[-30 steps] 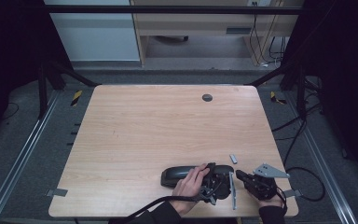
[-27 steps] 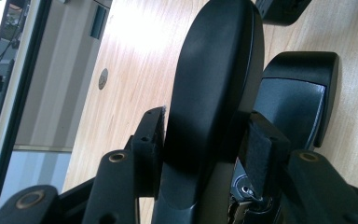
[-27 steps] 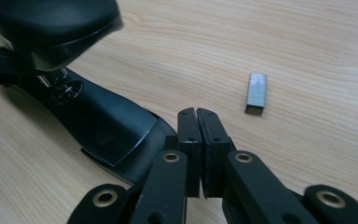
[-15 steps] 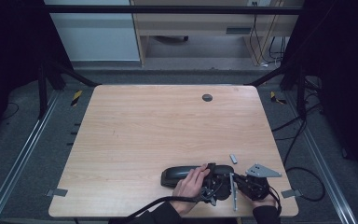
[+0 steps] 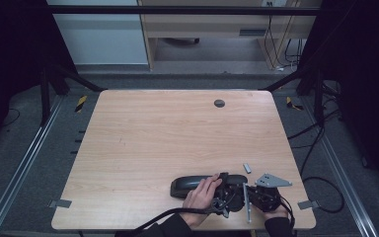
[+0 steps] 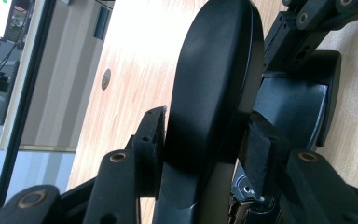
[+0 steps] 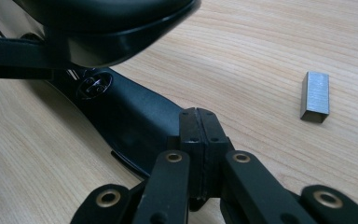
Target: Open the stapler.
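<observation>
Apparently a stapler refill: the left gripper [image 6: 200, 149] clamps the stapler [image 5: 192, 183] lid, the right gripper [image 7: 199, 140] is pressed closed, empty; next, reach the staple block [image 7: 315, 96].

The high view looks forward and down on the whole counter [image 5: 168, 143] from above its near edge. Both gripper views sit low and very close over the woodgrain at the near right corner, sharing the black stapler [image 6: 214, 88] with the high view.
</observation>
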A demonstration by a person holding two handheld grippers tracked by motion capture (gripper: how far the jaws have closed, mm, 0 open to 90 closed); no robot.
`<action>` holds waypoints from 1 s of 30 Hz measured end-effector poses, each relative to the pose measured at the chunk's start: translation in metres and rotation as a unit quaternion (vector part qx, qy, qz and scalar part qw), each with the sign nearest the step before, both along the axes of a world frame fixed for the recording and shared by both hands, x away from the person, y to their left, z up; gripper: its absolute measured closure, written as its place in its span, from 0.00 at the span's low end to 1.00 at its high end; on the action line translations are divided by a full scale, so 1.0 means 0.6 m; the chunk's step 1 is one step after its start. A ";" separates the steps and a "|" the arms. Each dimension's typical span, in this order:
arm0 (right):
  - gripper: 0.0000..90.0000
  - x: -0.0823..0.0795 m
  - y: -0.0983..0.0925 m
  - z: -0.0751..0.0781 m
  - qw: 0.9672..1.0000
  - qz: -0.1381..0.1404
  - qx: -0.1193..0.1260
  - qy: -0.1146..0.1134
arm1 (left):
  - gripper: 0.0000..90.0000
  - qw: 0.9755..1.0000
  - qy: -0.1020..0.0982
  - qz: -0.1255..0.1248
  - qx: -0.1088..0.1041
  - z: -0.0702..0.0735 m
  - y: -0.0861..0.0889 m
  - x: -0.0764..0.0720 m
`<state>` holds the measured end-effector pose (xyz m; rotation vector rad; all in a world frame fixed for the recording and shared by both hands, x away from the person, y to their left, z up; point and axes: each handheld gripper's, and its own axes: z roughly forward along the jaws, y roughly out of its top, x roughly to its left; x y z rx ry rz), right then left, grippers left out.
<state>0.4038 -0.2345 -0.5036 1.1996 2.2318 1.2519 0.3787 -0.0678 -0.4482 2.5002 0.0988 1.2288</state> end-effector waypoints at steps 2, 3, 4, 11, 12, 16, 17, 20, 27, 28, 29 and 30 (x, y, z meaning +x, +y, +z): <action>1.00 0.000 0.000 0.000 1.000 0.000 0.002 0.001 | 0.60 1.000 0.000 -0.001 0.000 0.000 0.000 0.000; 1.00 0.000 0.000 0.000 1.000 0.000 0.002 0.001 | 0.60 1.000 0.000 -0.001 0.000 0.000 0.000 0.000; 1.00 0.000 0.000 0.000 1.000 0.002 0.003 0.000 | 0.60 1.000 0.001 0.000 0.001 0.001 0.001 0.000; 1.00 0.001 0.003 -0.001 1.000 0.011 0.008 0.001 | 0.60 1.000 0.004 0.001 -0.006 0.002 0.003 0.000; 1.00 0.001 0.003 -0.001 1.000 0.013 0.009 0.003 | 0.60 1.000 0.003 0.001 -0.009 0.003 0.004 0.000; 1.00 0.001 0.005 -0.001 1.000 0.016 0.008 0.001 | 0.60 1.000 0.001 -0.001 -0.014 0.008 0.007 0.000; 1.00 0.001 0.006 -0.001 1.000 0.017 0.008 0.000 | 0.60 1.000 0.002 0.000 -0.014 0.010 0.008 0.000; 1.00 0.001 0.005 -0.002 1.000 0.017 0.008 0.000 | 0.60 1.000 0.003 0.003 -0.025 0.015 0.012 -0.001; 1.00 0.001 0.005 -0.002 1.000 0.014 0.010 0.001 | 0.60 0.998 0.008 0.009 -0.057 0.033 0.027 -0.001; 1.00 0.001 0.005 -0.002 1.000 0.014 0.010 0.001 | 0.60 0.998 0.009 0.010 -0.065 0.036 0.030 -0.001; 1.00 0.002 0.005 -0.002 1.000 0.014 0.012 0.002 | 0.61 0.998 0.008 0.011 -0.066 0.039 0.032 -0.001; 1.00 0.001 0.005 -0.002 1.000 0.013 0.014 0.006 | 0.61 0.998 0.008 0.012 -0.065 0.042 0.034 -0.001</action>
